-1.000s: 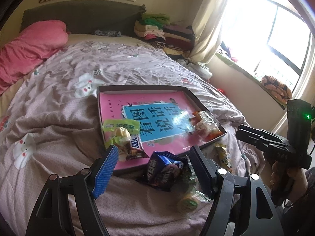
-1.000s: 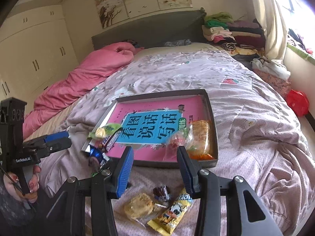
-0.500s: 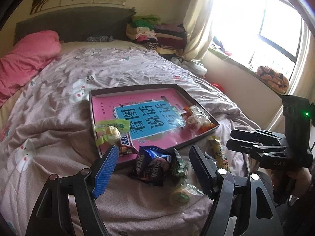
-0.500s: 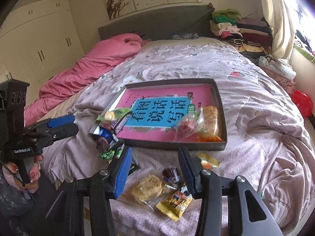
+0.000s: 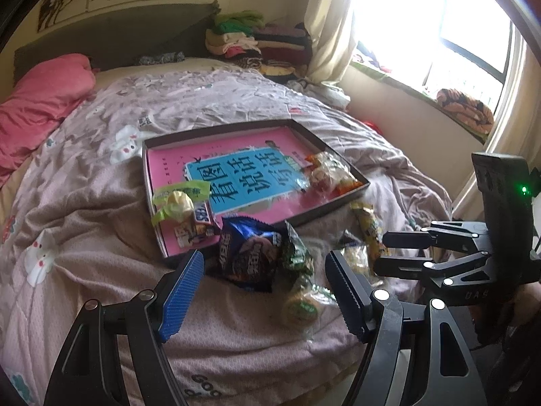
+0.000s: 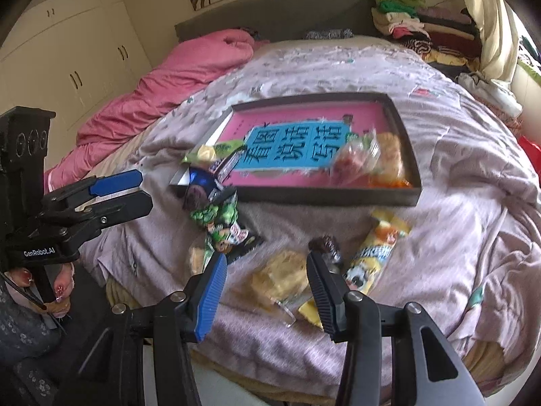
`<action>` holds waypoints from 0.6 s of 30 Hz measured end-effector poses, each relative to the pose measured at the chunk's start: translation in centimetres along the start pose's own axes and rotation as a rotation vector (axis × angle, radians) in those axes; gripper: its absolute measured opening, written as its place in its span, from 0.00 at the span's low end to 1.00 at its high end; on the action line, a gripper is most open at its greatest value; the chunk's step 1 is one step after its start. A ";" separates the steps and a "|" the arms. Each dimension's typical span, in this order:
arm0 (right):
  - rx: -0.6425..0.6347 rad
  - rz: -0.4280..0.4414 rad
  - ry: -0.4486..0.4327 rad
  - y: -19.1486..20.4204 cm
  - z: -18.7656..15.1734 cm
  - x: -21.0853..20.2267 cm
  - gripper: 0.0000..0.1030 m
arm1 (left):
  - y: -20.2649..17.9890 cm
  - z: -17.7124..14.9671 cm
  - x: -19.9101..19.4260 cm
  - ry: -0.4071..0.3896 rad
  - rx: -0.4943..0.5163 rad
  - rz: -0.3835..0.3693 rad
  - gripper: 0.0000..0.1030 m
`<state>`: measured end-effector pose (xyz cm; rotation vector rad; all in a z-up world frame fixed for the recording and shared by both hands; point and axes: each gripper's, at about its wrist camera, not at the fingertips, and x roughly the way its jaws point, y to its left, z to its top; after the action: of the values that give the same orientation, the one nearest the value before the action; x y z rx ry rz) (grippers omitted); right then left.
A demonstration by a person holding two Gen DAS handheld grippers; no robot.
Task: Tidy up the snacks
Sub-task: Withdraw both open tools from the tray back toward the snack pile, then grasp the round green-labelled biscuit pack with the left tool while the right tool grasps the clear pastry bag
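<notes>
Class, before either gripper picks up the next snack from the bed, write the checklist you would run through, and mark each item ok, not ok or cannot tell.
1. Left gripper open and empty: ok.
2. Right gripper open and empty: ok.
3. Blue packet lies ahead between the left gripper's fingers: ok.
4. Pale pastry lies ahead between the right gripper's fingers: ok.
5. Tray has bare room left for more snacks: ok.
6. All snacks already in the tray: not ok; the yellow packet and others lie on the bedcover.
</notes>
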<state>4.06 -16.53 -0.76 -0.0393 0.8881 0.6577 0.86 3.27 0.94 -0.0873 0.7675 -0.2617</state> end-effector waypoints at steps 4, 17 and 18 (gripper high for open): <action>0.006 -0.003 0.032 0.1 -0.3 0.5 0.48 | -0.3 -0.6 0.7 0.042 0.017 0.008 0.74; 0.057 0.002 0.102 -0.5 -1.1 1.6 0.48 | -1.5 -2.2 2.8 0.141 0.068 -0.042 0.74; 0.064 0.004 0.108 -0.6 -1.1 1.8 0.48 | -1.6 -2.2 2.9 0.145 0.069 -0.049 0.74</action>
<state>4.37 -16.42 -2.89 -0.0162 1.0134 0.6351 1.01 1.02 -2.36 -0.0221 0.9009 -0.3431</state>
